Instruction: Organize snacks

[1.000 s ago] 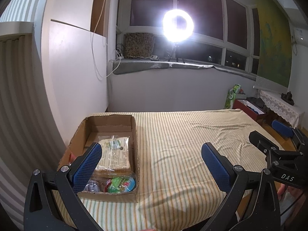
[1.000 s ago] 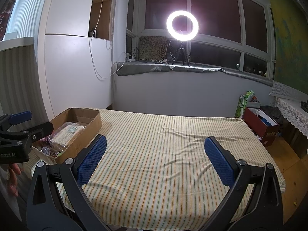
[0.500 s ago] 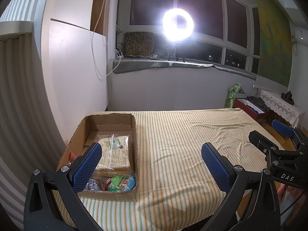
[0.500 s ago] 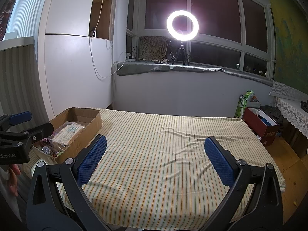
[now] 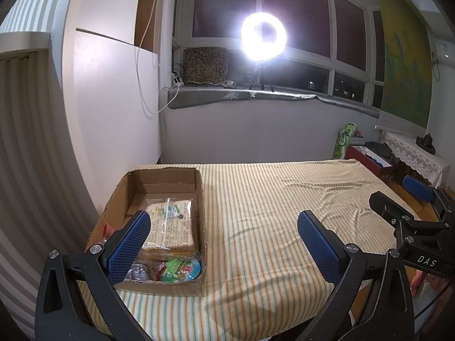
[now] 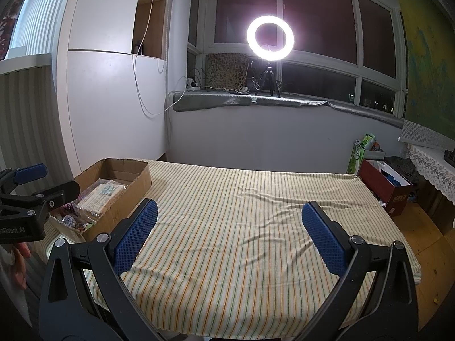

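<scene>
**Ana:** While nothing is being carried, look at the lower left of the left wrist view: the cardboard box (image 5: 159,227) sits at the near left corner of the striped surface (image 5: 270,213), with the cracker packet (image 5: 170,227) lying flat on top and a green snack pouch (image 5: 179,268) tucked at its near end. My guess is that everything is kept in one box so the rest of the cloth stays free for sorting.

**Ben:** And the left gripper (image 5: 224,244) hangs over that corner, fingers spread wide, grasping nothing.

**Ana:** Moving right, the right gripper (image 6: 236,238) is just as released, poised over bare stripes.

**Ben:** Only the left camera looks down into the box; the right one catches it side-on at mid left, but shows the left tool's side and a hand (image 6: 20,267) at the lower-left edge.
</scene>
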The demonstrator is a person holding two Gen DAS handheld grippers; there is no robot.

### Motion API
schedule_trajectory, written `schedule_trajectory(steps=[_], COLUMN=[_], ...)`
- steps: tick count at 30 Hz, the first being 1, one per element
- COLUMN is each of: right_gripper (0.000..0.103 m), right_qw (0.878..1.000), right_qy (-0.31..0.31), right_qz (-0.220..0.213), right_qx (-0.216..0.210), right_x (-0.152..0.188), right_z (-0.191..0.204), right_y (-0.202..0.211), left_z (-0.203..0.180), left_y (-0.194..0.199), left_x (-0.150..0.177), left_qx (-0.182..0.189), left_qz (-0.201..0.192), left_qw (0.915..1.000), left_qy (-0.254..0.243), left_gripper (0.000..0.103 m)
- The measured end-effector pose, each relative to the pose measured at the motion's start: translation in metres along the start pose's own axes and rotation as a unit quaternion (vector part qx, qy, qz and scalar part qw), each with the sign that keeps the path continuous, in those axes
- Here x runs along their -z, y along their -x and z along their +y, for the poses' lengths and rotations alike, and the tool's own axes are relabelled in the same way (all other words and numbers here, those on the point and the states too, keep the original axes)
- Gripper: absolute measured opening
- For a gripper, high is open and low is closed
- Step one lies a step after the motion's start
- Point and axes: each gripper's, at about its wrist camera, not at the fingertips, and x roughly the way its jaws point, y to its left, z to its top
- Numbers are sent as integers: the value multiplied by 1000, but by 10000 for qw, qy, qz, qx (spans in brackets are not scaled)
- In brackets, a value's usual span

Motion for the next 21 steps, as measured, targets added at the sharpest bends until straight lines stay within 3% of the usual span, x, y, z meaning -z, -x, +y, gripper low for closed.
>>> schedule_trajectory(steps=[21], right_gripper=[103], right_qw=[10000], right_qy=[-3], right_qz=[72], right_qx=[-29], right_x=[4], right_z=[-2], right_y=[-4], left_z=[-9], left_y=[-3], left_x=[2], left_qx=[-90], left_qz=[19], left_qw=[9999], left_qy=[-143], left_gripper=[102])
